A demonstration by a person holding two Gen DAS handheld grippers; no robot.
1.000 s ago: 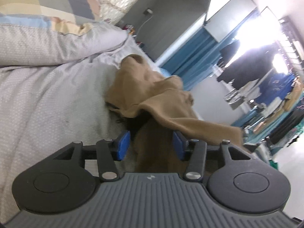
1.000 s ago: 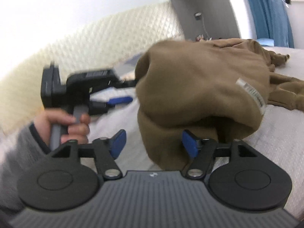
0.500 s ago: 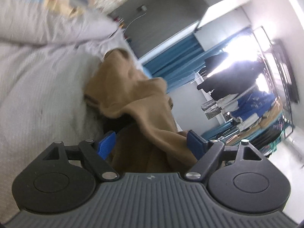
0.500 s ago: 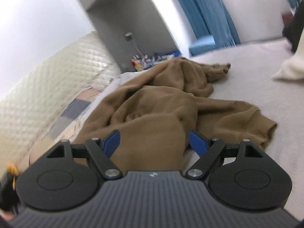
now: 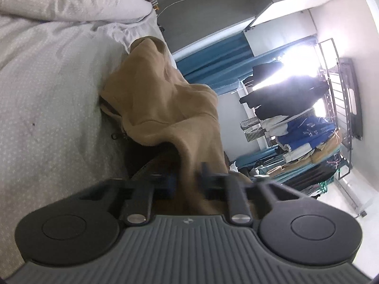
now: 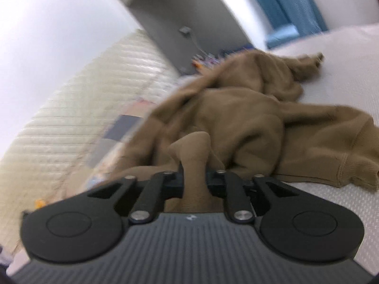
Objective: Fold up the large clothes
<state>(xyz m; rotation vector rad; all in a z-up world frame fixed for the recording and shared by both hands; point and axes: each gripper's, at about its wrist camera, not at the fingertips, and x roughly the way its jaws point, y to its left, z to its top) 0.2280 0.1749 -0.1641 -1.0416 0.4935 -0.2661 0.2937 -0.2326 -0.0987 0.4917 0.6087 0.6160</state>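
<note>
Clothes rack [image 5: 305,127] behind left claw's [image 5: 187,182] sweater [image 5: 165,99] only.

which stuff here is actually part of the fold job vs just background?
In the job:
brown sweatshirt
left gripper, shut on it
right gripper, shut on it
bed sheet under it

Lying about:
pillow
clothes rack
blue curtain
quilted headboard

Grey bed [image 5: 47,90], blue curtains [image 5: 213,56], bright window [image 5: 298,64]
</note>
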